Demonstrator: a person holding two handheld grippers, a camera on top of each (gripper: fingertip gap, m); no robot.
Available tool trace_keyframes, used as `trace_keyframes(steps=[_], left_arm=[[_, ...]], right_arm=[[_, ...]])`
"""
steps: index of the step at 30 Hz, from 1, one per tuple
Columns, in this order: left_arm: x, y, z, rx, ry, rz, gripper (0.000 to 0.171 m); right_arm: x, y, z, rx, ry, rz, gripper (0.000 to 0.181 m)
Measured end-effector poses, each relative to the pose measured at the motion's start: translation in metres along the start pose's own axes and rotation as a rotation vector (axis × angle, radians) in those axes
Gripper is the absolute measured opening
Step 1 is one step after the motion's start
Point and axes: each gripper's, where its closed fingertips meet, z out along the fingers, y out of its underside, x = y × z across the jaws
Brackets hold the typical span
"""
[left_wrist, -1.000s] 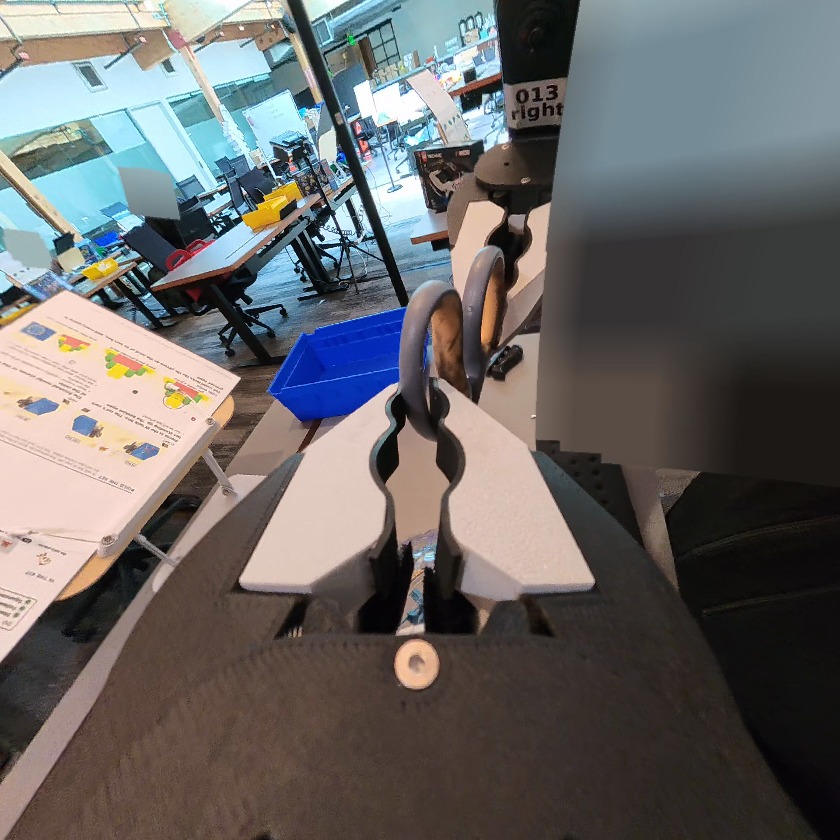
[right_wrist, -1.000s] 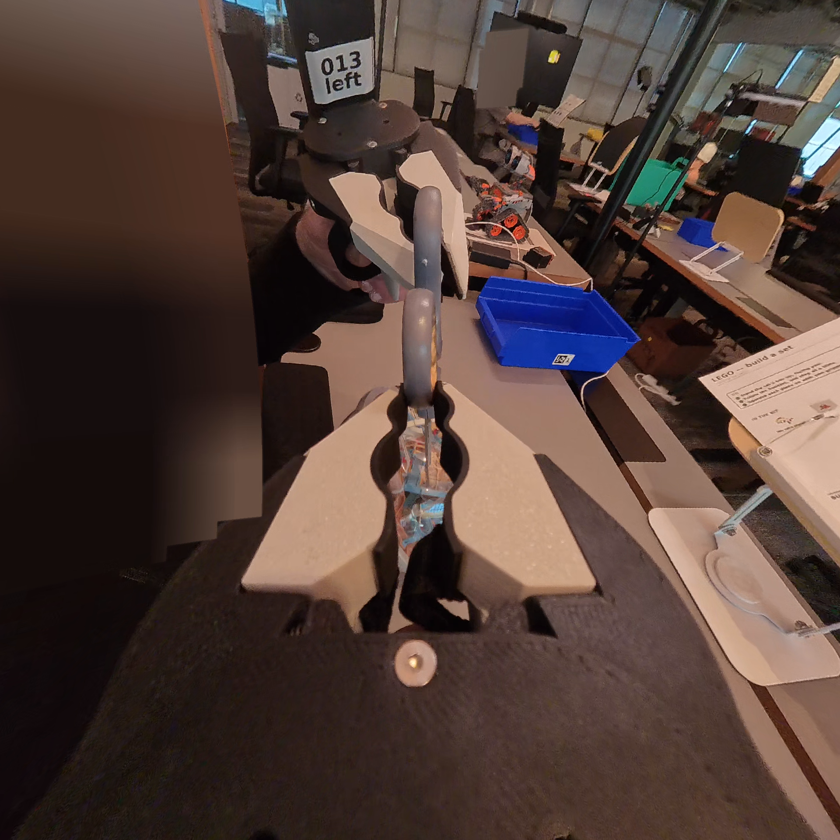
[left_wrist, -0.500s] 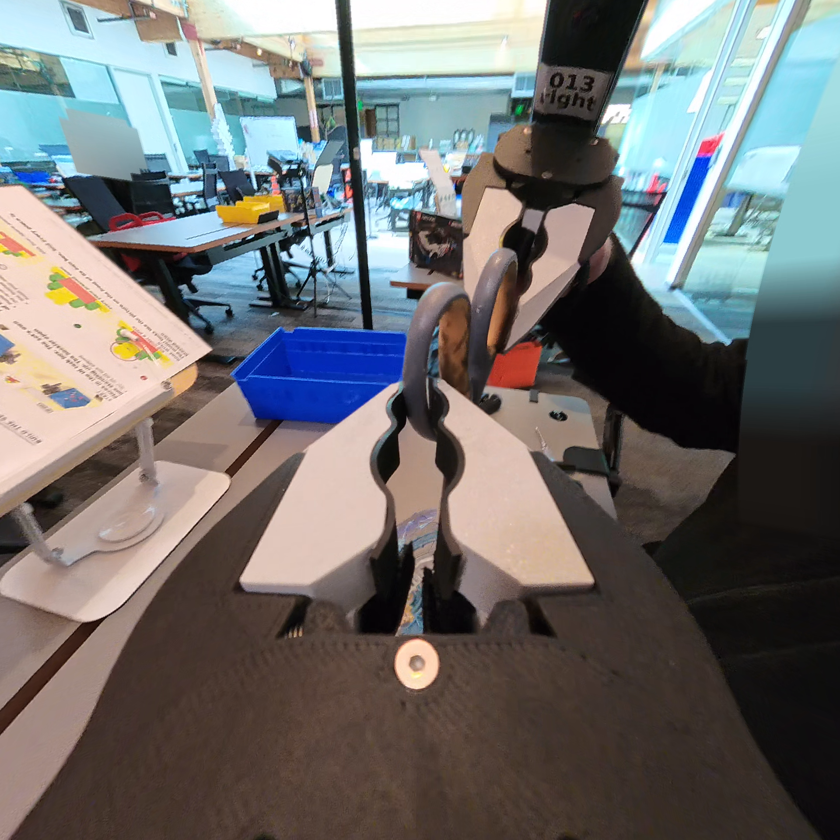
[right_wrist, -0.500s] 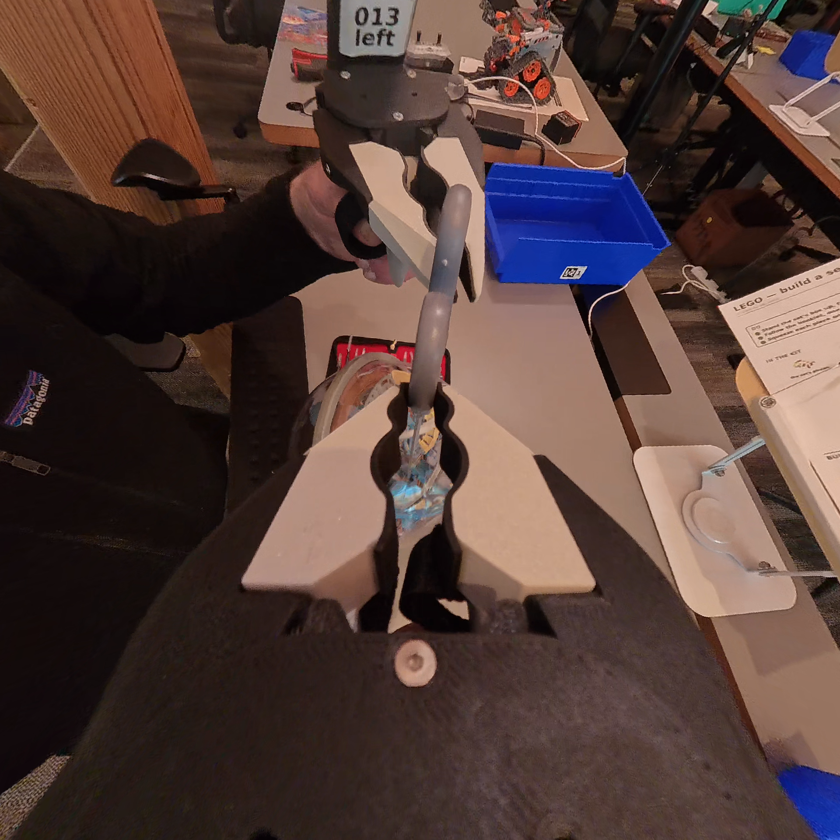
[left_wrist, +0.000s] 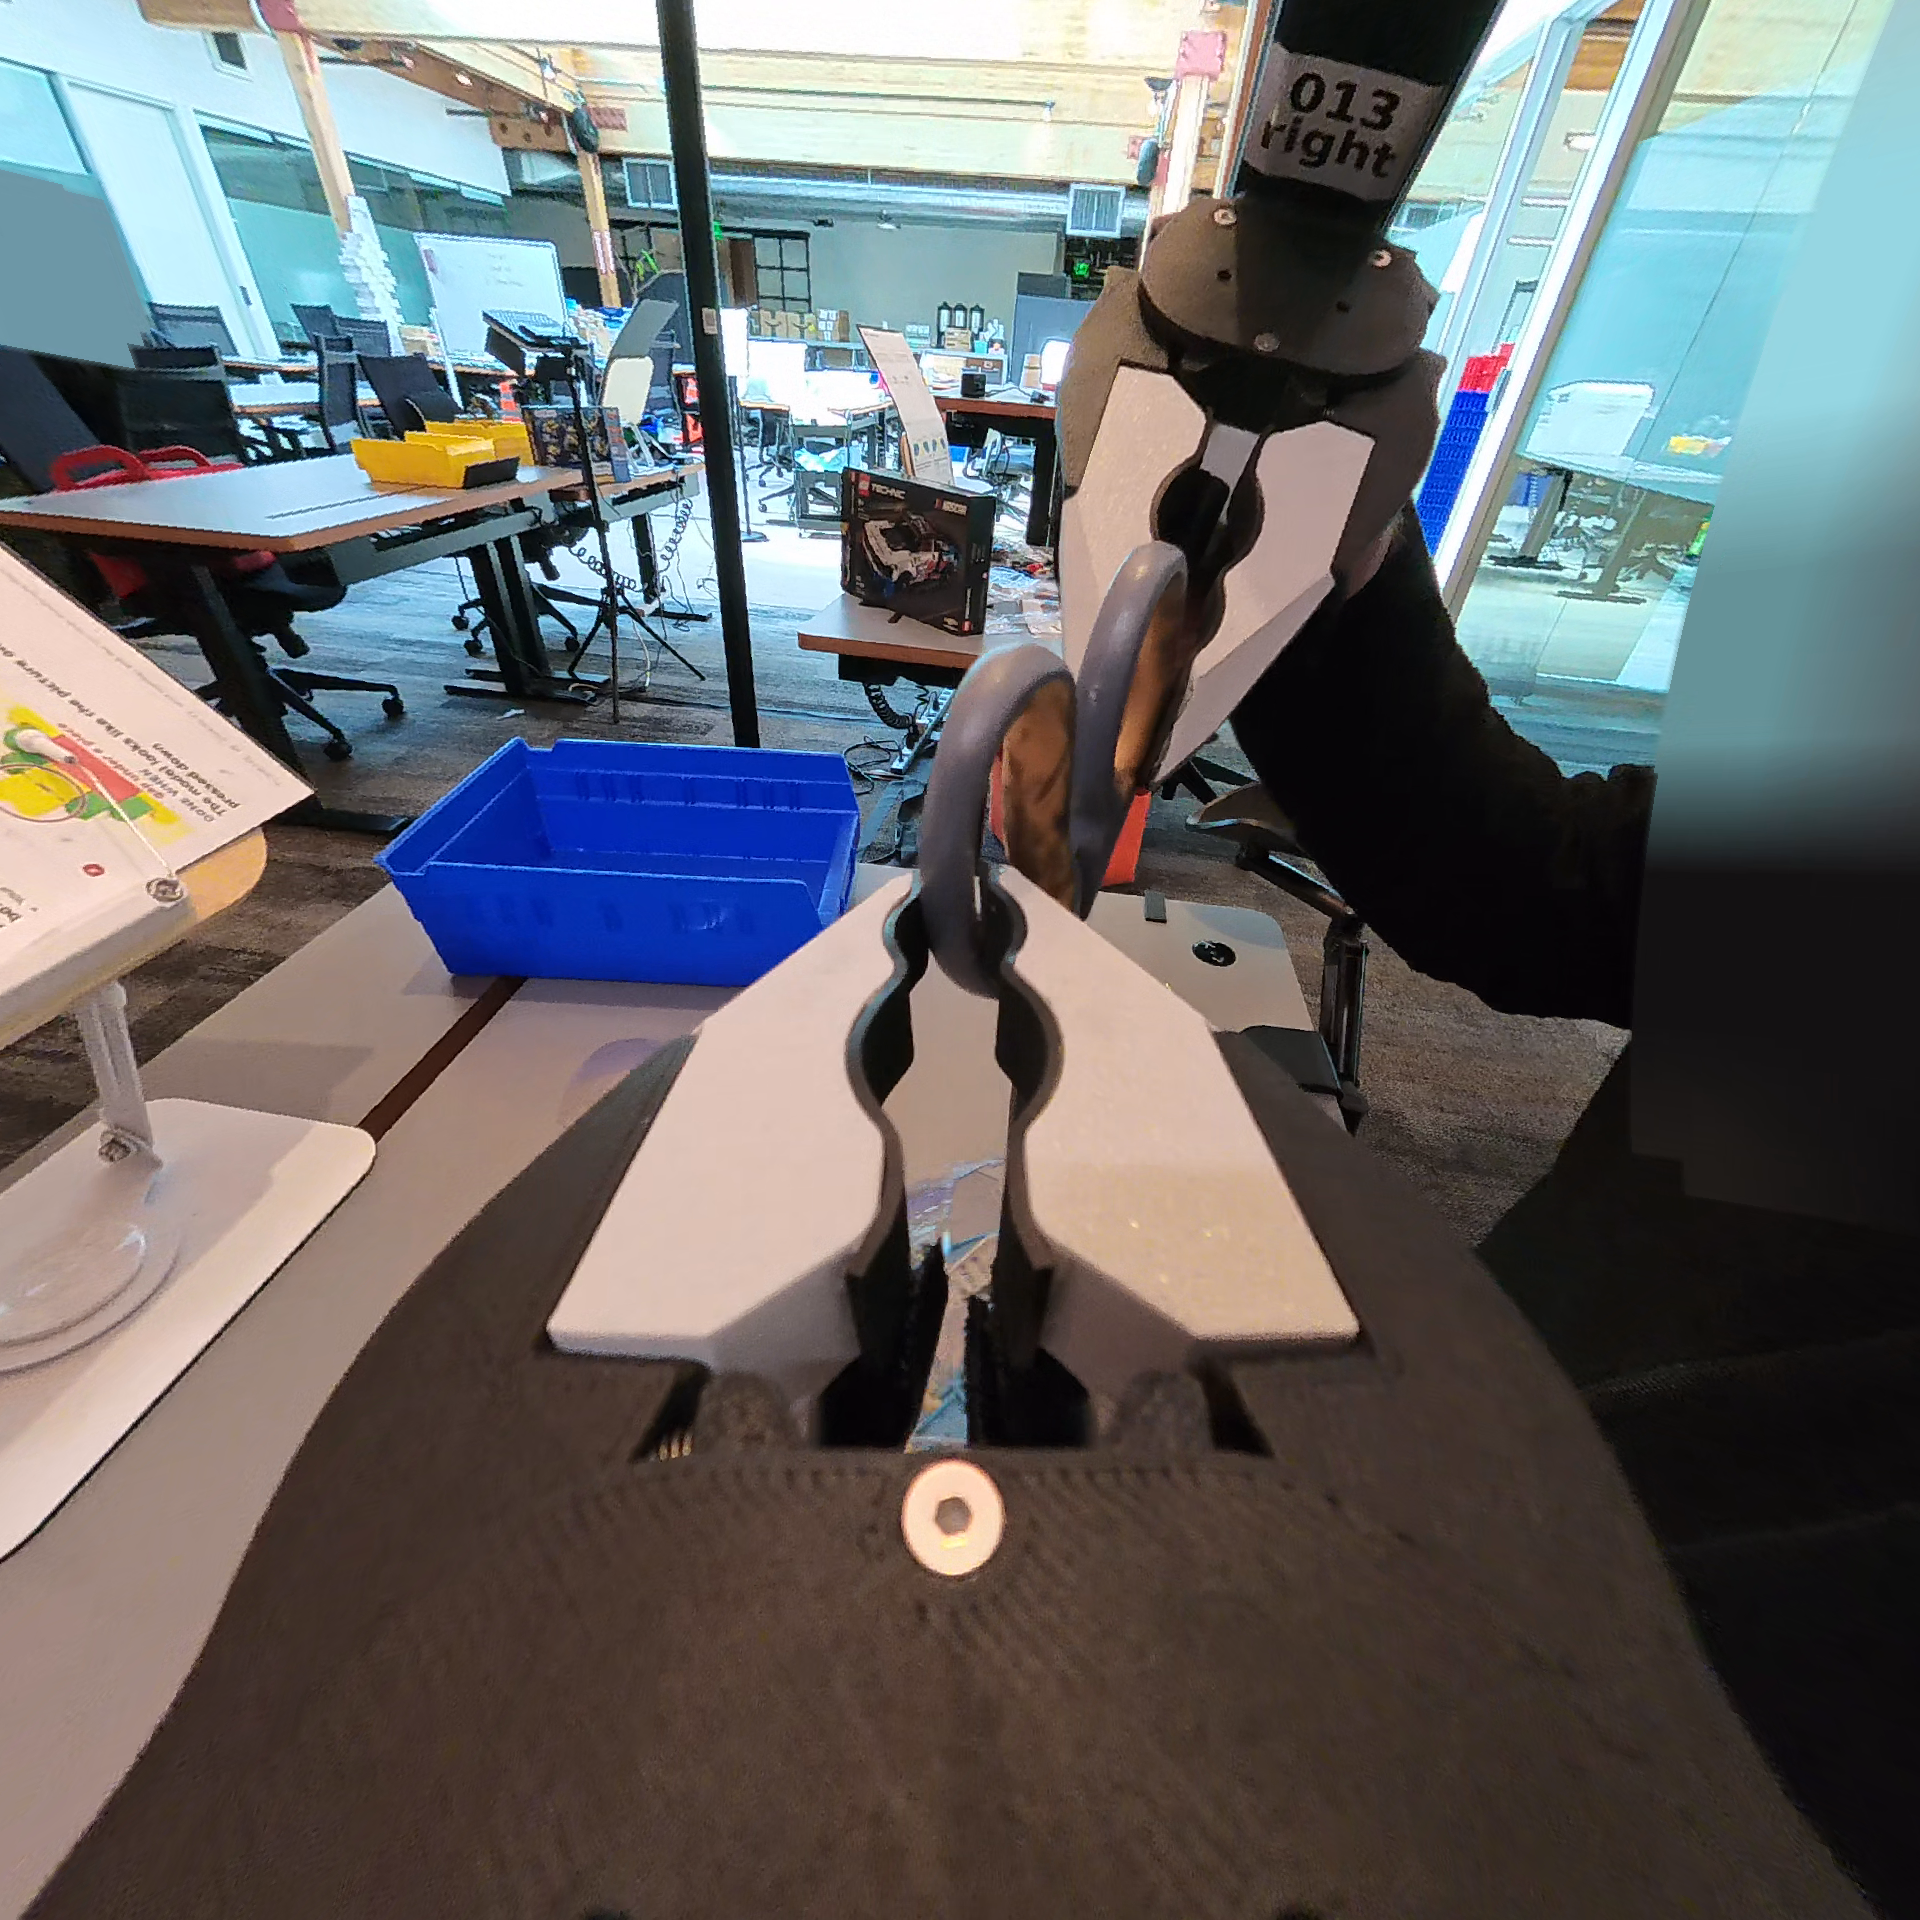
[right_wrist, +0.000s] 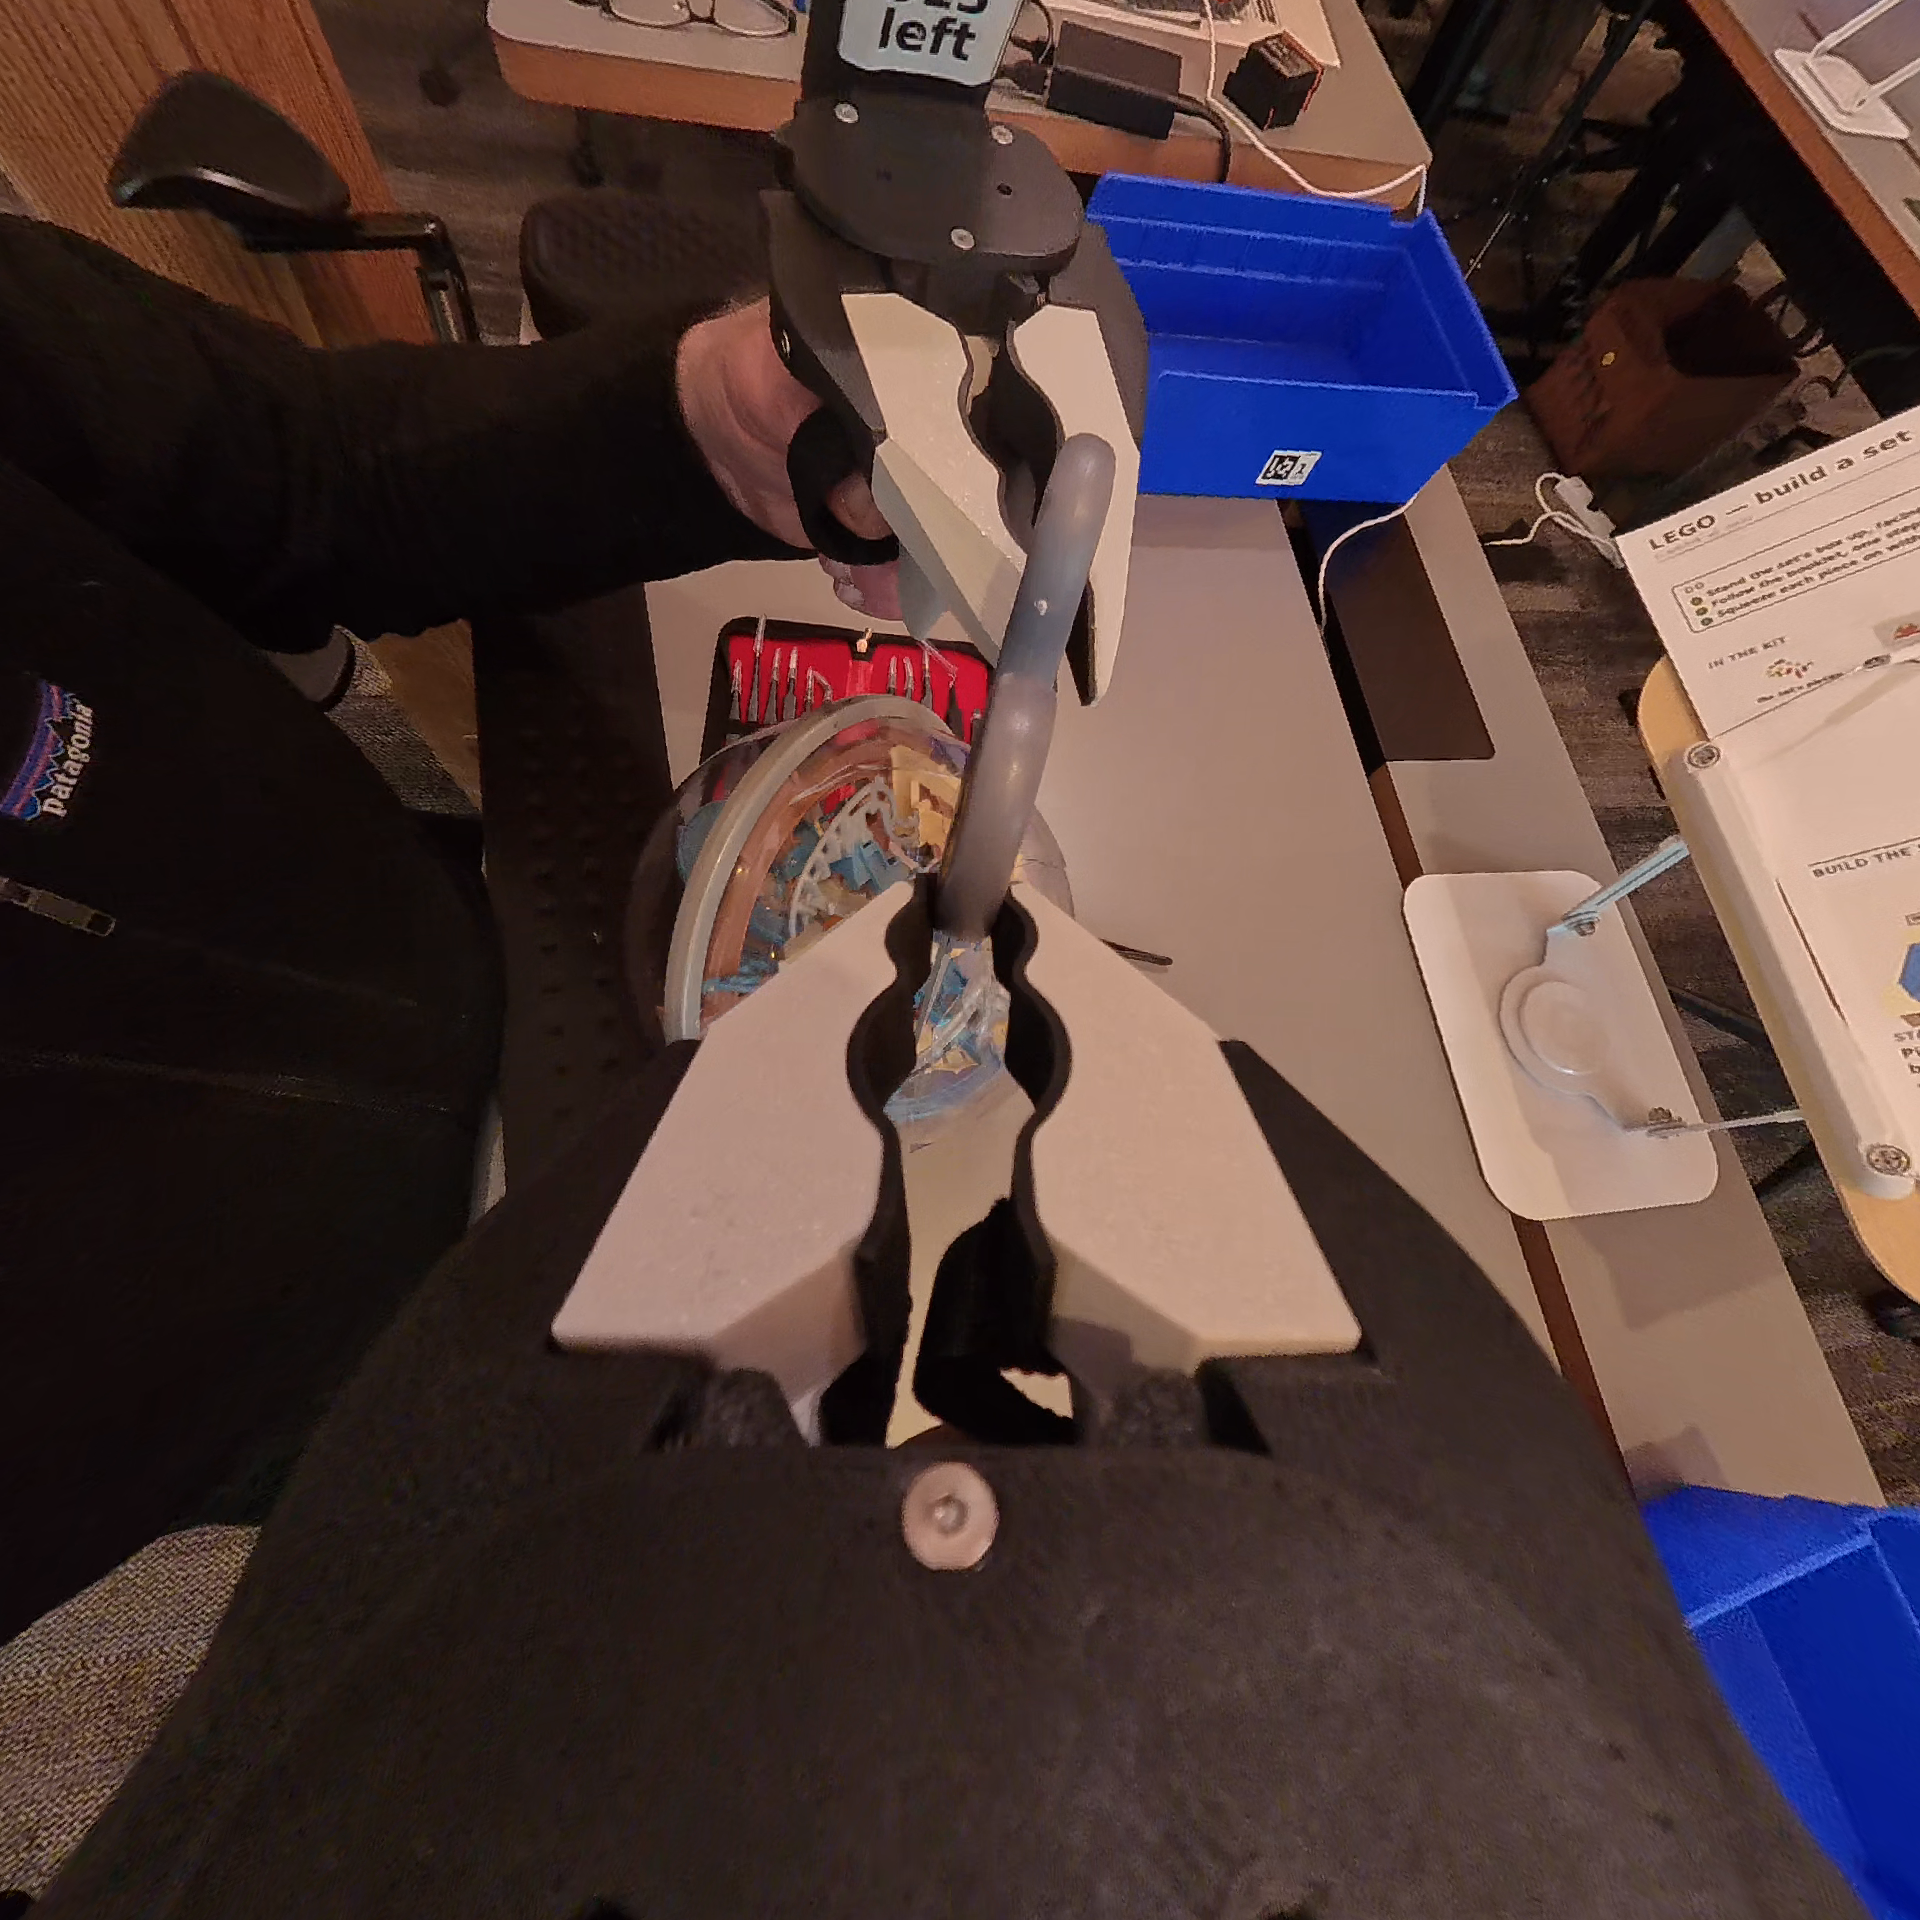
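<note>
Grey-handled scissors are held between both grippers, with the blades hidden below them. My left gripper (left_wrist: 956, 909) is shut on one handle loop (left_wrist: 951, 790). My right gripper (right_wrist: 961, 894) is shut on the other loop (right_wrist: 997, 790). In the left wrist view, the right gripper (left_wrist: 1195, 717) grips its loop just beyond mine. In the right wrist view, the left gripper (right_wrist: 1044, 665) does the same, held by a hand (right_wrist: 748, 436). Under the scissors a clear bowl (right_wrist: 686, 862) holds small blue and yellow pieces and clear plastic.
A blue bin (right_wrist: 1299, 343) stands at the far end of the grey table and also shows in the left wrist view (left_wrist: 623, 862). A red tool case (right_wrist: 831, 665) lies behind the bowl. An instruction sheet on a white stand (right_wrist: 1558, 1039) is at the right. Another blue bin (right_wrist: 1808, 1662) is near right. The left gripper's tips are roughly 5 cm from the right gripper's.
Both grippers have tilted and swung while keeping their grip on the scissor loops. The right wrist view now looks down on the bowl and red case, which were out of view before.
</note>
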Motion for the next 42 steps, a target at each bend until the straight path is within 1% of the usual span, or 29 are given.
trace_keyframes(steps=[4,9,14,16,19,22,23,26,29,34,39,42], left_arm=[[0.002,-0.003,0.002,0.031,0.002,0.014,0.006],[0.003,0.001,0.002,0.033,0.007,0.004,0.005],[0.008,0.021,0.008,-0.037,0.023,0.011,0.006],[0.01,0.031,0.012,-0.075,0.012,0.056,0.006],[0.014,0.042,0.017,-0.127,0.025,0.071,0.006],[0.014,0.046,0.02,-0.15,0.021,0.097,0.006],[0.015,0.045,0.02,-0.156,0.019,0.113,0.006],[0.018,0.029,0.017,-0.142,0.009,0.149,0.006],[0.013,0.016,0.011,-0.143,-0.014,0.172,0.006],[0.008,0.01,-0.001,-0.147,-0.054,0.183,0.006],[0.01,-0.013,-0.014,-0.135,-0.103,0.233,0.006],[0.011,-0.019,-0.021,-0.147,-0.117,0.257,0.006]], right_arm=[[0.003,-0.003,-0.007,0.016,-0.006,0.002,0.007],[0.003,0.007,-0.013,0.025,-0.006,0.019,0.008],[0.0,0.022,-0.012,0.034,-0.019,0.045,0.007],[-0.002,0.028,-0.012,0.031,-0.014,0.034,0.007],[-0.005,0.037,-0.008,0.029,-0.029,0.033,0.007],[-0.005,0.048,-0.001,0.042,-0.023,0.047,0.008],[-0.006,0.048,-0.002,0.055,-0.02,0.044,0.008],[-0.007,0.038,-0.008,0.121,0.002,0.023,0.008],[-0.003,0.025,-0.009,0.172,0.015,0.003,0.008],[0.002,0.017,0.0,0.221,-0.008,0.01,0.007],[0.003,-0.003,-0.001,0.273,-0.025,-0.013,0.007],[0.003,-0.013,-0.001,0.281,-0.031,-0.033,0.007]])
